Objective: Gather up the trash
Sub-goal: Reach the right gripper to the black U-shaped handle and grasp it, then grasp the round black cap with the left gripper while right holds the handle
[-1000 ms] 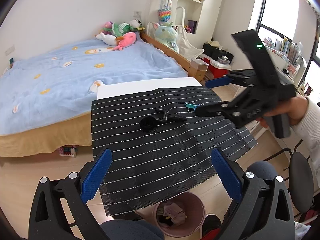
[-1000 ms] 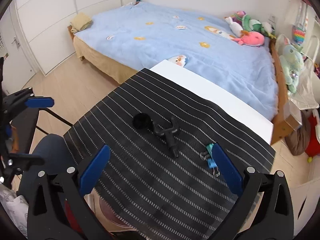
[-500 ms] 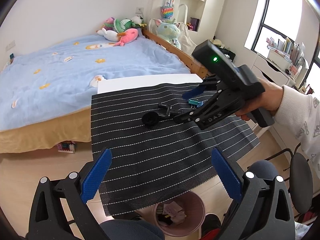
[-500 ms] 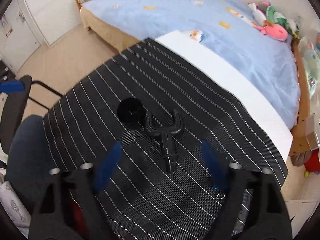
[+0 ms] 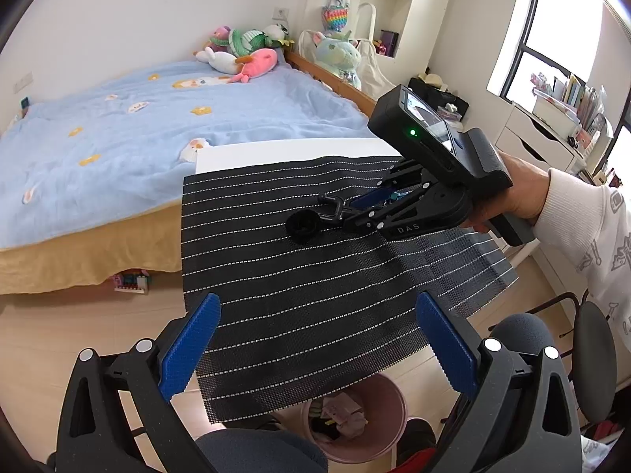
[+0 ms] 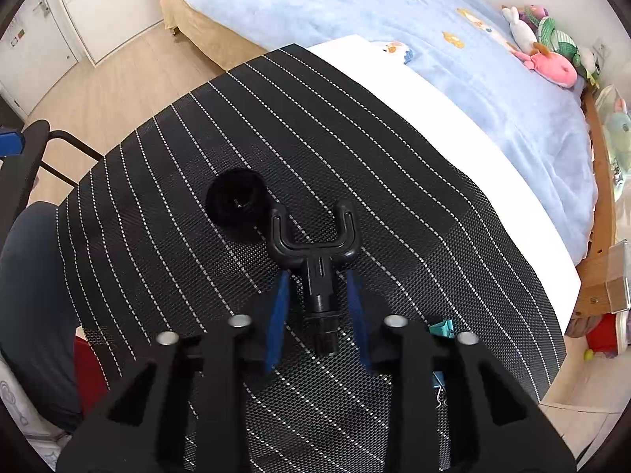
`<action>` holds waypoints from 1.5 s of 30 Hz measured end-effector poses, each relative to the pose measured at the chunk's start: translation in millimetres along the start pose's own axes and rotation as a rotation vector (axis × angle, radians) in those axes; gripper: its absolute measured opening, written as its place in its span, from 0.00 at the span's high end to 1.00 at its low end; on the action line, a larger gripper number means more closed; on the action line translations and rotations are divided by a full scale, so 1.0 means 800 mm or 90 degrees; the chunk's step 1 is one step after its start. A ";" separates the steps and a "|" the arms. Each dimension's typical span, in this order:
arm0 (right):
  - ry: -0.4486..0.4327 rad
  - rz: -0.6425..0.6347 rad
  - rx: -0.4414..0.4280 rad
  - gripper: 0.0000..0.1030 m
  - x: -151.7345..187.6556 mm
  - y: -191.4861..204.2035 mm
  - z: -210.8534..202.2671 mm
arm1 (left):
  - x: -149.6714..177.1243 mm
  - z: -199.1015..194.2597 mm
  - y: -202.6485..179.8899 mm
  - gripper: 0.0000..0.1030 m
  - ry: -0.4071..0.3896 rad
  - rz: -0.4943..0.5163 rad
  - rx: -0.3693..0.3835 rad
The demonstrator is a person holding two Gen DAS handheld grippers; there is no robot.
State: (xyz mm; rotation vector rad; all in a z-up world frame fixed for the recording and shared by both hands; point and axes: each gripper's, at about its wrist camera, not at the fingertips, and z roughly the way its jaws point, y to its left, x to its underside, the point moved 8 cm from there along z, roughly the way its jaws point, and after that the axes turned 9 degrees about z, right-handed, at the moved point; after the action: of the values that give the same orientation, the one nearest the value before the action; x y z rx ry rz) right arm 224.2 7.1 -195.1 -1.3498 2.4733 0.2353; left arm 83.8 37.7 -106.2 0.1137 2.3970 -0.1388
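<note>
A black fork-shaped plastic piece [image 6: 320, 260] lies on the black striped mat [image 6: 355, 157], next to a black round cap [image 6: 236, 202]. My right gripper [image 6: 318, 287] is low over the mat with its blue pads on either side of the fork piece's stem, a narrow gap on each side. In the left wrist view the right gripper [image 5: 355, 213] reaches the fork piece [image 5: 333, 209] and cap [image 5: 301, 228] from the right. My left gripper [image 5: 315, 339] is wide open and empty above the mat's near edge. A pink trash bin [image 5: 351, 418] stands on the floor below.
A teal binder clip [image 6: 441, 329] lies on the mat behind my right fingers. The mat covers a white table [image 6: 434, 90] beside a blue bed [image 5: 138, 126]. A chair [image 5: 591, 339] stands at the right, with toy bricks [image 5: 130, 280] under the bed.
My right gripper came down to the mat and narrowed its jaws around the fork piece's stem. My left gripper stayed open in place.
</note>
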 end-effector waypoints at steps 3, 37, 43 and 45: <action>0.001 -0.009 0.011 0.84 0.000 0.001 0.000 | 0.000 0.001 -0.001 0.07 0.001 0.000 0.001; -0.081 0.114 -0.044 0.85 0.020 -0.025 -0.080 | -0.064 0.071 0.009 0.07 0.055 0.084 -0.015; -0.081 0.126 -0.042 0.85 0.025 -0.039 -0.083 | -0.075 0.104 0.015 0.07 0.089 0.089 0.001; -0.082 0.130 -0.041 0.85 0.027 -0.042 -0.086 | -0.074 0.117 0.016 0.07 0.106 0.092 -0.001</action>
State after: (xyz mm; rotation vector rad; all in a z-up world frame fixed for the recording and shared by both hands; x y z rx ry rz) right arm 228.2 -48.4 -138.3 -1.0693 2.5126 0.4375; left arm 191.8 35.3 -135.8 0.3075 2.5447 -0.0629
